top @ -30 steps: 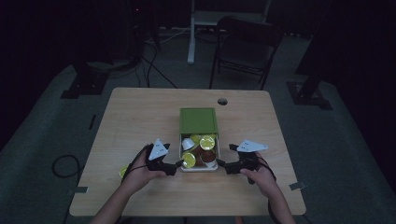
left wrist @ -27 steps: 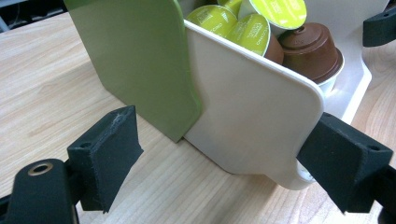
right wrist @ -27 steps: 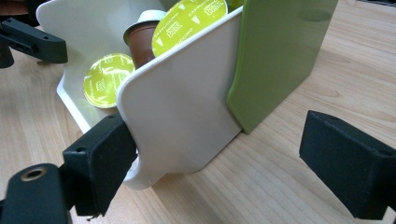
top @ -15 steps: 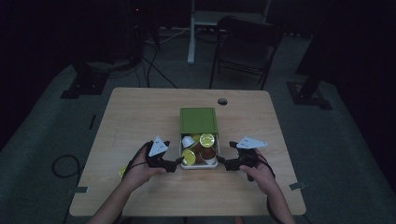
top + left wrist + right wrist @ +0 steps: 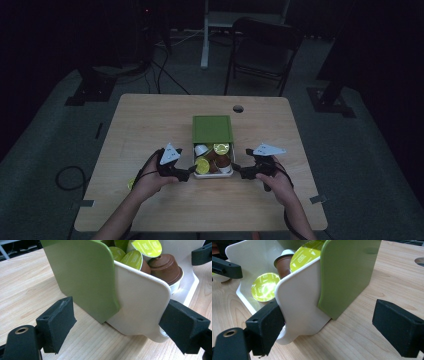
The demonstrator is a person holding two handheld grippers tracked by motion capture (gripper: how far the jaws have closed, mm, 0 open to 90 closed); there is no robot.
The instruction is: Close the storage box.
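Observation:
A box stands mid-table: a green sleeve (image 5: pixel 212 129) with a white drawer (image 5: pixel 213 176) pulled out toward me, holding several coffee capsules, lime-lidded (image 5: pixel 221 148) and brown (image 5: pixel 222 161). My left gripper (image 5: pixel 191 171) is at the drawer's left front corner, my right gripper (image 5: pixel 235 170) at its right front corner. In the left gripper view the jaws (image 5: pixel 120 322) stand wide; the right pad touches the drawer's (image 5: pixel 140 302) front corner and the left pad is free beside the sleeve (image 5: pixel 85 272). In the right gripper view the gripper (image 5: pixel 332 326) mirrors this, its left pad on the drawer (image 5: pixel 302 305).
The wooden table (image 5: pixel 150 120) has a cable hole (image 5: pixel 238 108) behind the box. A small yellow-green object (image 5: pixel 131 184) lies by my left wrist. A folding chair (image 5: pixel 262 50) and stands sit on the dark floor beyond the far edge.

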